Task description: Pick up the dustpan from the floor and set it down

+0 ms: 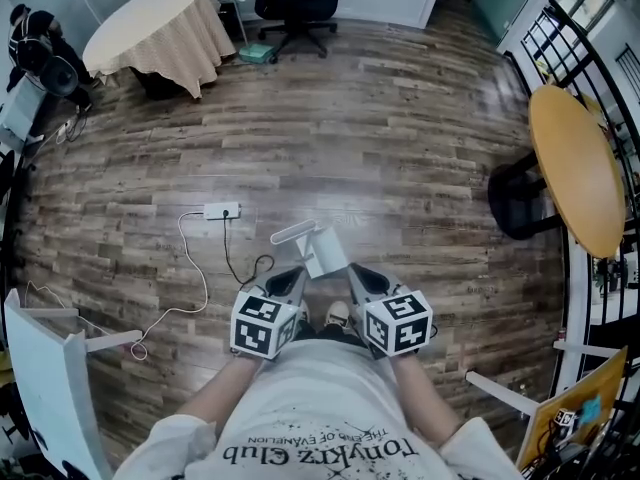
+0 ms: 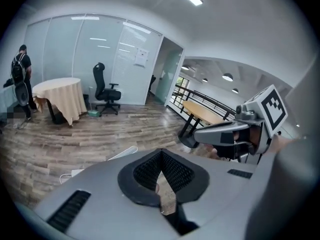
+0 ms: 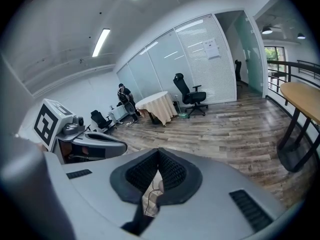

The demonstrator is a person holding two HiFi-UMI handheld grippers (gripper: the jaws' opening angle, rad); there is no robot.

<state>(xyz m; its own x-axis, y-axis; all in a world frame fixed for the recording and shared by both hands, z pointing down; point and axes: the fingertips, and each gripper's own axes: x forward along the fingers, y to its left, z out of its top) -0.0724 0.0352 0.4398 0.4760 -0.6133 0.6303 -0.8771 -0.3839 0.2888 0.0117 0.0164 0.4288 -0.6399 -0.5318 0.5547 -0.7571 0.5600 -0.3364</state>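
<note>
We are looking first at the left gripper [image 2: 161,156]: its ribbed pads [image 2: 146,171] are pressing together at the tip, clenched on nothing that we can see. The right gripper [image 3: 158,156] is doing the same, its pads [image 3: 172,171] meeting, with only floor [image 1: 400,168] showing through the slit below them. The dustpan [image 1: 322,252] is sitting just ahead of both tips and between them, its handle pointing away to the left. We cannot tell whether either gripper is touching it, or whether it is resting on the floor.

Only the head view is giving us the whole dustpan. The left gripper view is catching just a white strip of it beside the jaws. Each gripper view is showing the other gripper, and a person [image 2: 20,76] standing beside the cloth-covered table [image 1: 160,23].

Counting, we are finding:
- one dustpan
- two grippers
- two marker cubes [image 1: 262,323]
- one power strip [image 1: 222,210] with cables trailing from it
- two round tables, the cloth-covered one and a wooden table [image 1: 575,168]
- one office chair [image 1: 295,3] by the far wall
- a second chair [image 3: 97,119], which the right gripper view is adding
</note>
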